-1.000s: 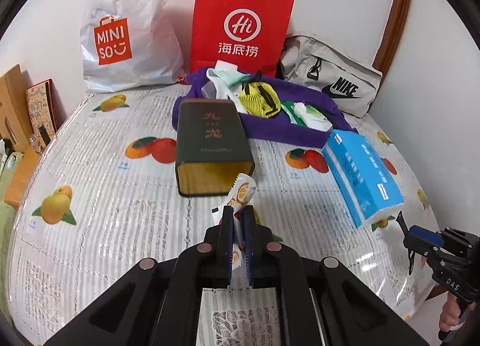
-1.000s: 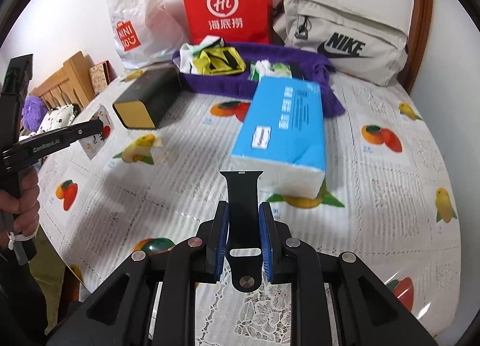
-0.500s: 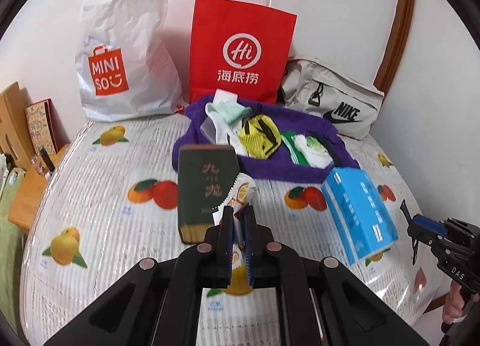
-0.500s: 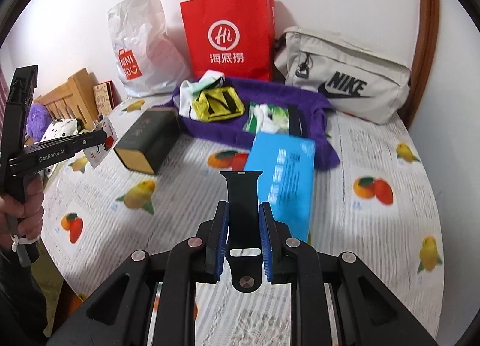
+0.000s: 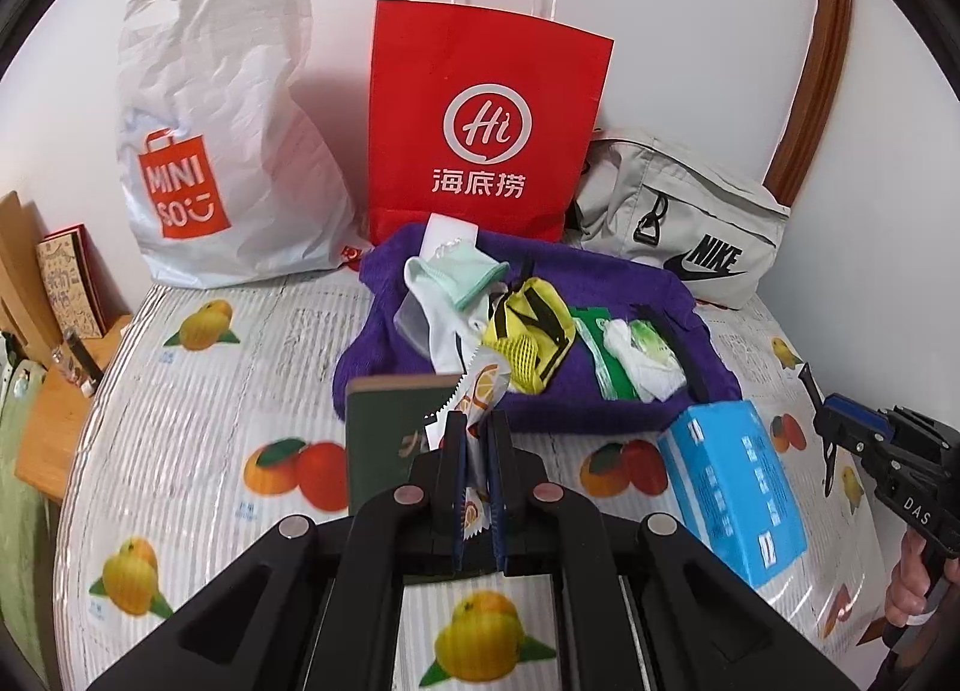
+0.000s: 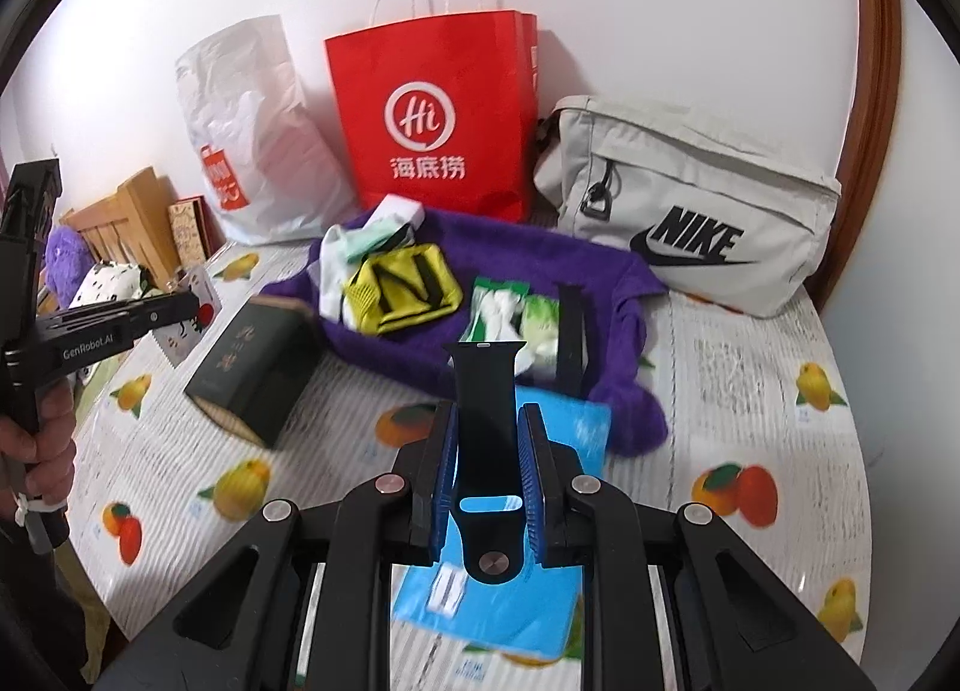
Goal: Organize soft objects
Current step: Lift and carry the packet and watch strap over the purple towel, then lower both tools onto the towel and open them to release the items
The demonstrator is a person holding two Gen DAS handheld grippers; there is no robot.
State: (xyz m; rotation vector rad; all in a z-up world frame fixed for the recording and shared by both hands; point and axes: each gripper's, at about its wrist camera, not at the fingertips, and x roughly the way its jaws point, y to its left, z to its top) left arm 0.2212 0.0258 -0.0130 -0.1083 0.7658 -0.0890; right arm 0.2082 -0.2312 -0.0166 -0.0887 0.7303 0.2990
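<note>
In the left wrist view my left gripper [image 5: 477, 421] is shut on a small white sachet with an orange print [image 5: 483, 385], held above the table. My right gripper [image 6: 489, 412] is shut on a black watch strap [image 6: 486, 385] that sticks up between its blue pads. Beyond both lies a purple towel [image 5: 600, 277] [image 6: 540, 259] carrying white and mint socks [image 5: 450, 283], a yellow-black mesh piece [image 5: 531, 343] and green-white packets [image 5: 636, 355]. The other view shows each gripper from the side: the right one [image 5: 831, 427], the left one [image 6: 192, 301].
A dark green box [image 5: 384, 433] and a blue tissue pack [image 5: 732, 481] lie on the fruit-print tablecloth [image 5: 210, 421]. A white Miniso bag [image 5: 222, 151], a red paper bag [image 5: 480, 121] and a grey Nike bag [image 5: 678, 211] stand against the back wall. Wooden furniture [image 5: 36, 439] is at left.
Both grippers have risen and pulled back from the table, so the towel and bags sit lower and farther in view. The sachet and the strap stay gripped.
</note>
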